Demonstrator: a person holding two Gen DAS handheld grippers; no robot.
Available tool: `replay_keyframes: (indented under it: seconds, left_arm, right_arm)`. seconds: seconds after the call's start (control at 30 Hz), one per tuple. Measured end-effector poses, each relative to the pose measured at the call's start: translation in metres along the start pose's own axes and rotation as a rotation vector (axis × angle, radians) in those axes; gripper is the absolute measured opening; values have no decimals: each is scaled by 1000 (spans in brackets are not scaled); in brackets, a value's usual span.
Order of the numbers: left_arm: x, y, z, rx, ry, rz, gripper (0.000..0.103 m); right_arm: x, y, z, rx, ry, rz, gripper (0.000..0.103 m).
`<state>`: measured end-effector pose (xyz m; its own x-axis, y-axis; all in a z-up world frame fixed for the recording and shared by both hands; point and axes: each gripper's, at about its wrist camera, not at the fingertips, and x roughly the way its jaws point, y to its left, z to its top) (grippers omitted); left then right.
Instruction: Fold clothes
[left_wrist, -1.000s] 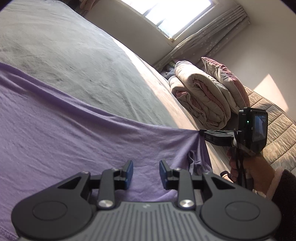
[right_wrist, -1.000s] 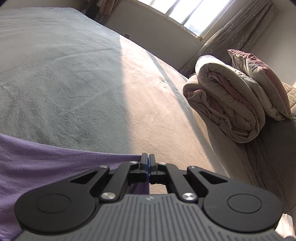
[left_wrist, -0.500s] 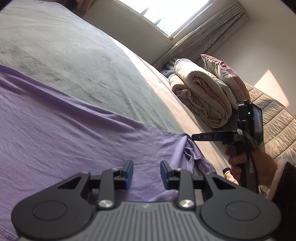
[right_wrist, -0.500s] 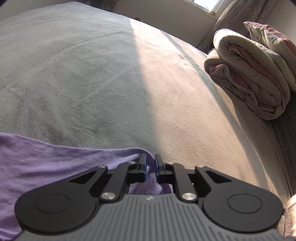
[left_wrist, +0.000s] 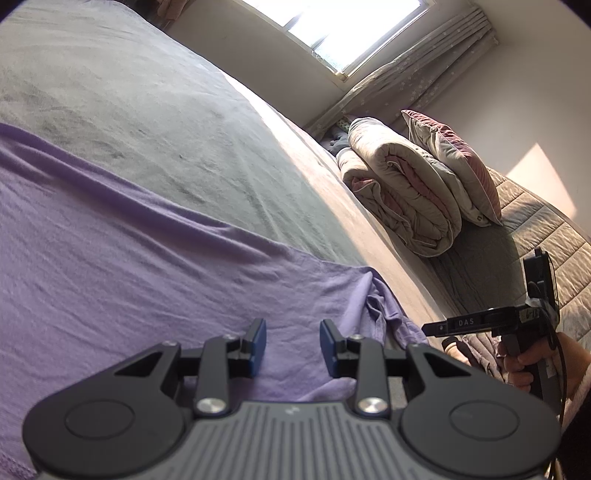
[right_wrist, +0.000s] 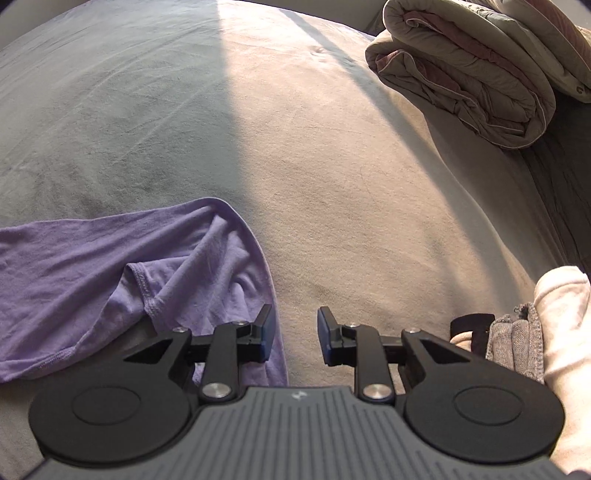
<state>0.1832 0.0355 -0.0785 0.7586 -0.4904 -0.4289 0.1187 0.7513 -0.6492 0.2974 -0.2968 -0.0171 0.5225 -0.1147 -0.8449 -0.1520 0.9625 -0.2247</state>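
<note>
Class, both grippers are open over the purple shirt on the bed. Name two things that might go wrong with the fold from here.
1. The purple shirt lies bunched at its sleeve, so a fold made now may trap creases.
2. The right gripper hangs at the shirt's edge, half over bare bed sheet; closing there might pinch sheet instead. The left gripper holds nothing, so the cloth could slide.

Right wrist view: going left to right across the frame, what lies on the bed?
Purple garment → bare grey bedsheet → rolled quilt far right at the top, with pale and grey clothing below it at the right edge.
</note>
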Motion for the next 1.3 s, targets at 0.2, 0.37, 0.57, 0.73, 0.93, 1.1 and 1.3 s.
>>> replay_keyframes:
  seconds: [0.2,0.37,0.57,0.73,0.93,1.1,1.3]
  left_arm:
    - [-1,-1,0,4,-2,3,33]
    - [0,0,0,1,-2,1,33]
    - [0,-1,0,4,-3,3,33]
    - [0,-1,0,6,-3,5,33]
    - [0,-2,-1,20,-4,13,33]
    - [0,-2,-1,24,-4,14,33]
    - [0,-2,-1,24,-4,15,33]
  right_arm:
    - [13,1,-17,29,120,66,23]
    - [15,20,-13,-100,141,22,0]
    - [29,35,8,-292,114,-237,0]
    - [54,32,24,-349,68,-411,0]
    - [55,33,33,-351,-58,-464,0]
    - [50,28,42,-278,-141,-430,7]
    - [35,0,47,-65,-146,-308,28]
